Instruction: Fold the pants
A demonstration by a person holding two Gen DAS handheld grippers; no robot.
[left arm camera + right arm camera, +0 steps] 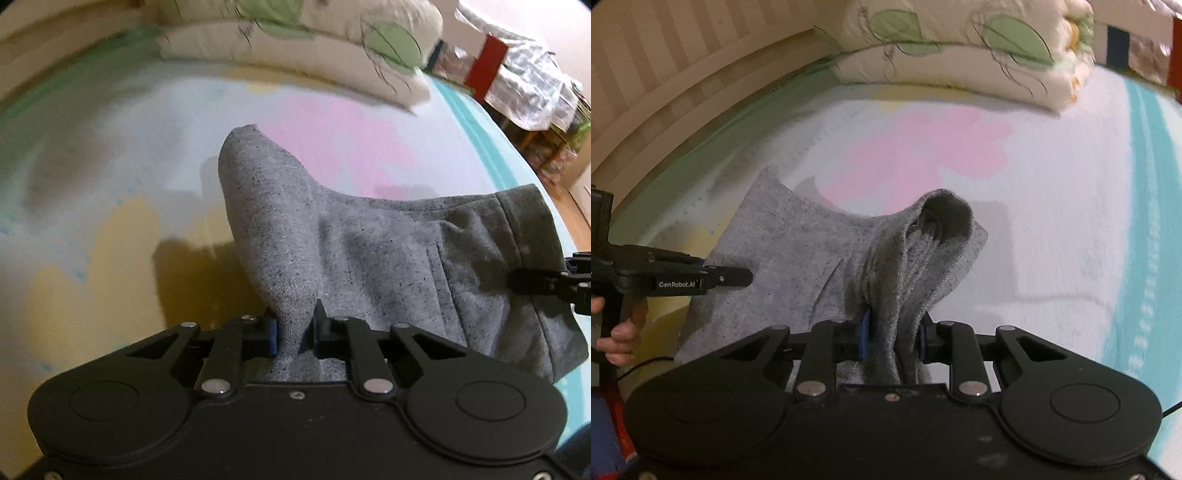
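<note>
A bed with a pastel sheet, pink, yellow and pale blue, fills the left wrist view, with a folded leaf-print quilt along its far edge and cluttered furniture beyond the right side. The grey pants lie in the near middle and right, partly raised off the sheet. The left gripper has its fingers closed on a bunched ridge of the fabric, which stands up as a peak just beyond them. At the right edge the right gripper meets the darker waistband end.

In the right wrist view the same bed runs to a striped headboard or wall on the left, the quilt again at the far end. The right gripper clamps a thick gather of ribbed fabric that looks like the waistband, several layers squeezed between its blue-padded fingers. The left gripper reaches in from the left over the flat grey cloth, a hand on its handle.

Both ends look secured for a lift-and-carry fold. To do it well, I would raise the two grippers evenly, keep the cloth between them taut but not stretched, and lay the held edge squarely on the opposite one. The bunched grips risk trapping wrinkles, so a gentle outward pull before lowering should help.
</note>
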